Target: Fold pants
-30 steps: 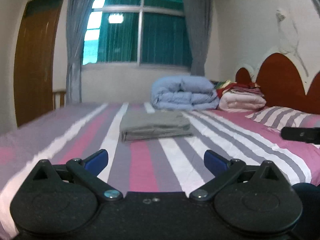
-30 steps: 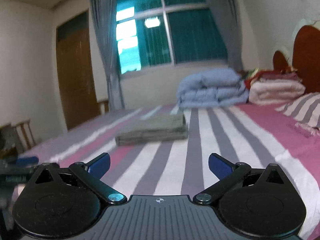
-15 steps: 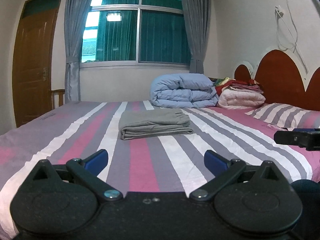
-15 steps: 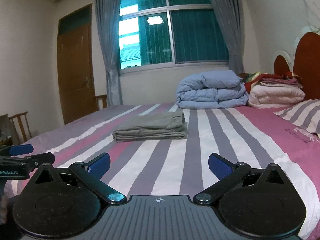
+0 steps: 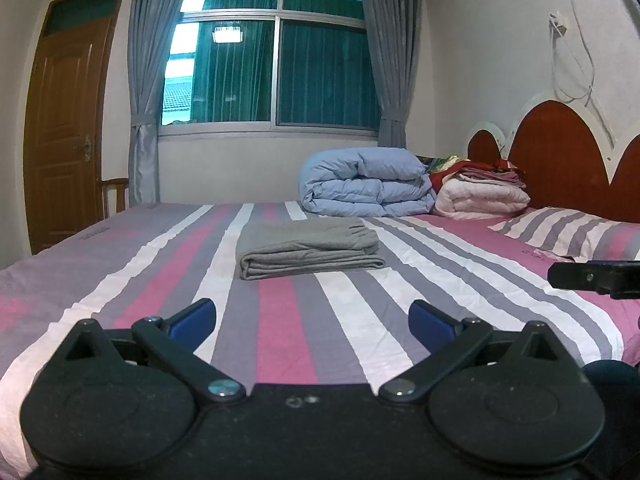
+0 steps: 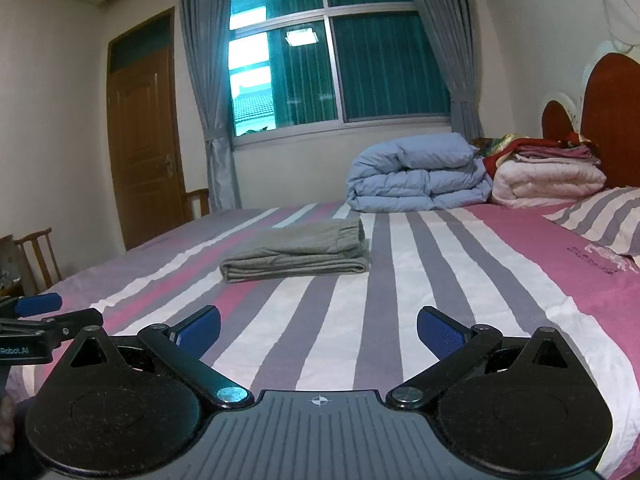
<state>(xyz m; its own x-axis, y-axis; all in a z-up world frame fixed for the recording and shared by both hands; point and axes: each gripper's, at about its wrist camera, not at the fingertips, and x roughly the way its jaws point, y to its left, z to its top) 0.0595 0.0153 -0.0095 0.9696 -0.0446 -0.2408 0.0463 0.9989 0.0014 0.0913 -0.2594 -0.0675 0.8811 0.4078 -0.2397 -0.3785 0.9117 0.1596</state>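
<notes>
The grey pants (image 5: pixel 308 250) lie folded into a flat rectangular stack in the middle of the striped bed (image 5: pixel 340 320); they also show in the right wrist view (image 6: pixel 298 254). My left gripper (image 5: pixel 312 318) is open and empty, held above the near part of the bed, well short of the pants. My right gripper (image 6: pixel 318 330) is open and empty too, at a similar distance. Part of the right gripper (image 5: pixel 596 276) shows at the right edge of the left wrist view, and part of the left gripper (image 6: pixel 36 320) at the left edge of the right wrist view.
A folded light-blue duvet (image 5: pixel 366 188) and a stack of pink and red blankets (image 5: pixel 484 194) sit at the far end of the bed. A striped pillow (image 5: pixel 568 232) lies by the red headboard (image 5: pixel 560 160). A wooden chair (image 6: pixel 38 258) and door (image 6: pixel 144 148) stand at left.
Both grippers have tilted up slightly and steadied, so the pants sit a little lower in each view. The jaws stayed open. The pants have not moved.
</notes>
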